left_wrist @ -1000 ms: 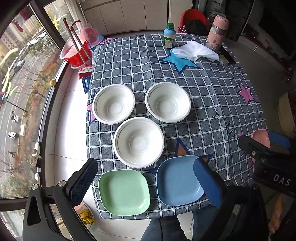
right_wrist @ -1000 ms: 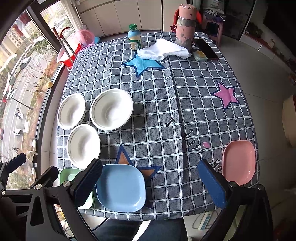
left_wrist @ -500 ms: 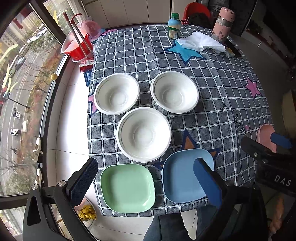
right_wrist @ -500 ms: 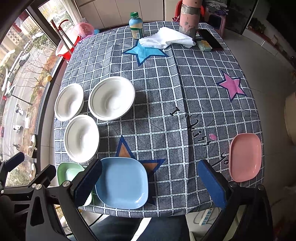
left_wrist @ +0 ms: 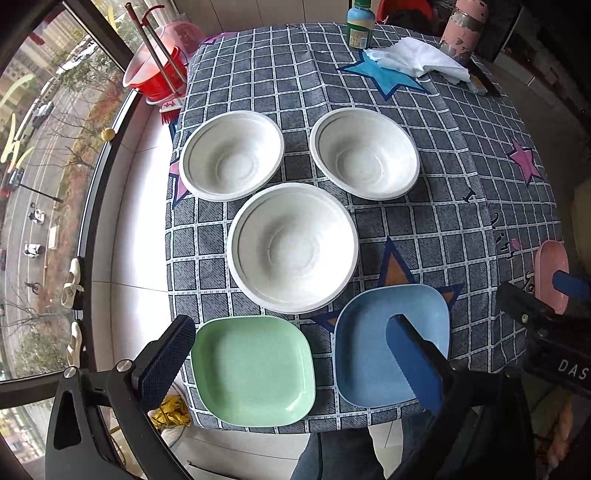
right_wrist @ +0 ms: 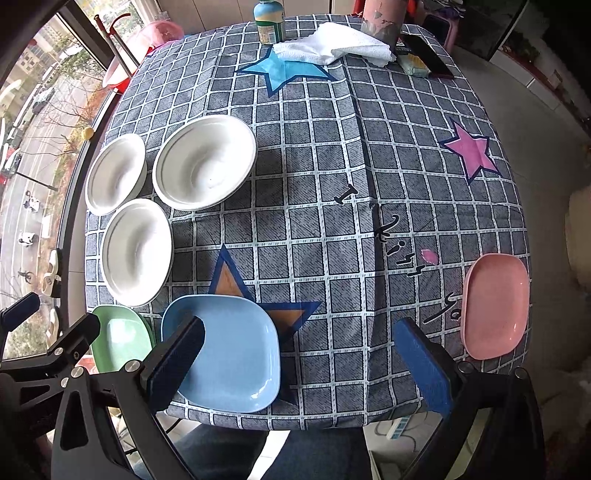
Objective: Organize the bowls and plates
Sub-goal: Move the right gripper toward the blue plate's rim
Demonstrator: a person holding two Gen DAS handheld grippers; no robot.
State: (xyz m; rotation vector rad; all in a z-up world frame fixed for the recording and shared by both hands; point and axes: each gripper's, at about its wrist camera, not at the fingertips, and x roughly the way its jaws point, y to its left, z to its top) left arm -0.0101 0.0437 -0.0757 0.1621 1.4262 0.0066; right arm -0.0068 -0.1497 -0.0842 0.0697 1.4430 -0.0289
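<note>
Bowls, three white round ones [left_wrist: 293, 248], cluster at the surface's [right_wrist: 332, 221] left side. Green plate [left_wrist: 254, 369] and blue plate [right_wrist: 231, 350] lie at the near edge; pink plate [right_wrist: 495, 306] far right. Left tongs [left_wrist: 291, 365] and right tongs [right_wrist: 299, 365] both gape, holding nothing.

A table draped in a grey checked tablecloth [right_wrist: 314, 229] with blue, pink and orange stars fills the middle of both views. At about nine o'clock a curved, dark-framed window [left_wrist: 92, 177] runs floor to ceiling, showing a street [left_wrist: 26, 206] with bare trees and parked vehicles far below under flat daylight. A pale tiled sill [left_wrist: 133, 229] lies between the glass and the table. At eleven o'clock a red bucket [left_wrist: 155, 77] with a long handle stands by the window. At twelve o'clock pale cabinet doors [left_wrist: 258, 14] line the far wall. At two o'clock the floor [right_wrist: 524, 110] is light grey.
</note>
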